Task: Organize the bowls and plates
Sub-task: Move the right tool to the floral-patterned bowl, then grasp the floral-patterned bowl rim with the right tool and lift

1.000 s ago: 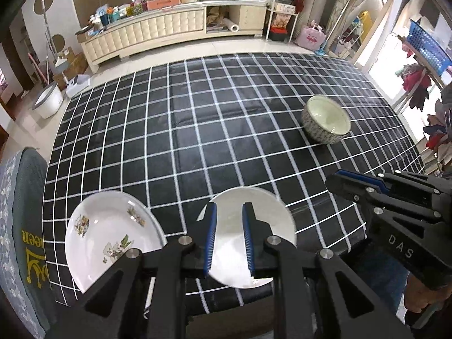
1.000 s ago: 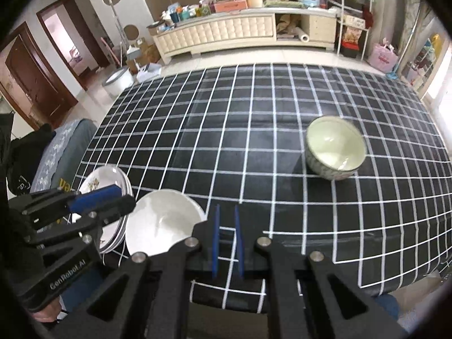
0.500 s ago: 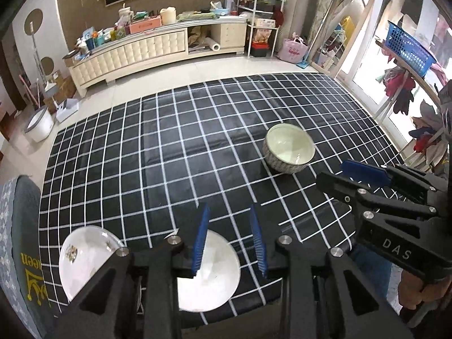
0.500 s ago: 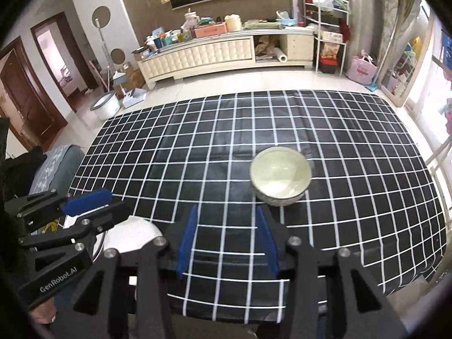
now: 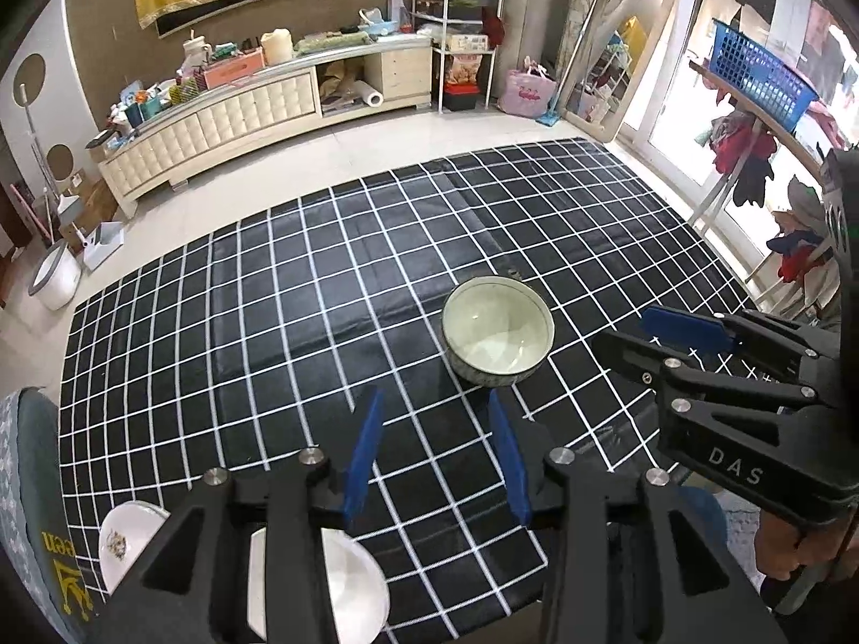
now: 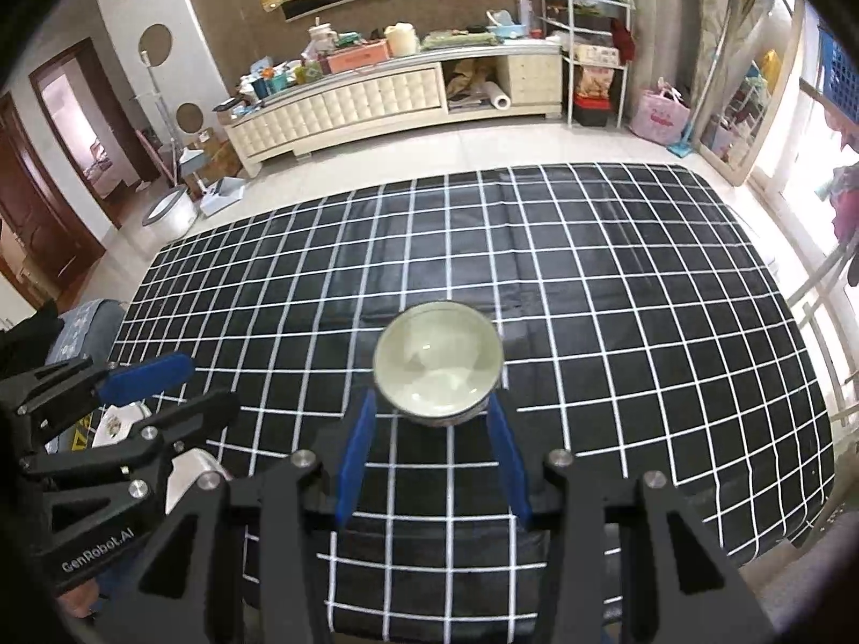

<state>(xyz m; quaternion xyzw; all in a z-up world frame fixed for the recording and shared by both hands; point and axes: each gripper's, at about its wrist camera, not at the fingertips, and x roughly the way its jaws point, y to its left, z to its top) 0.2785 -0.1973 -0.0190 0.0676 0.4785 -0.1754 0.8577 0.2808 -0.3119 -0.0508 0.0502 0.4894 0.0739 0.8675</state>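
A bowl [image 5: 498, 341] with a pale green inside and a patterned outside stands upright near the middle of the black grid-cloth table [image 5: 268, 322]. In the right wrist view the bowl [image 6: 437, 365] sits just beyond my right gripper [image 6: 429, 402], centred between its open fingers, which do not touch it. My left gripper [image 5: 434, 402] hovers to the left of the bowl with nothing in it, its jaws opening. A plain white plate [image 5: 349, 585] and a flower-print plate [image 5: 126, 536] lie at the table's near left corner, partly hidden by the left gripper's frame.
A grey-blue cushioned seat [image 5: 32, 510] stands at the table's left end. On the floor beyond the table are a long cream cabinet [image 5: 241, 118] and a white bucket [image 5: 53, 282]. A blue basket [image 5: 762, 80] and hanging clothes are at the right.
Both grippers have moved right along the table, from the plates toward the bowl. Both pairs of jaws, nearly together a second ago, have spread apart. The plates lie where they were.
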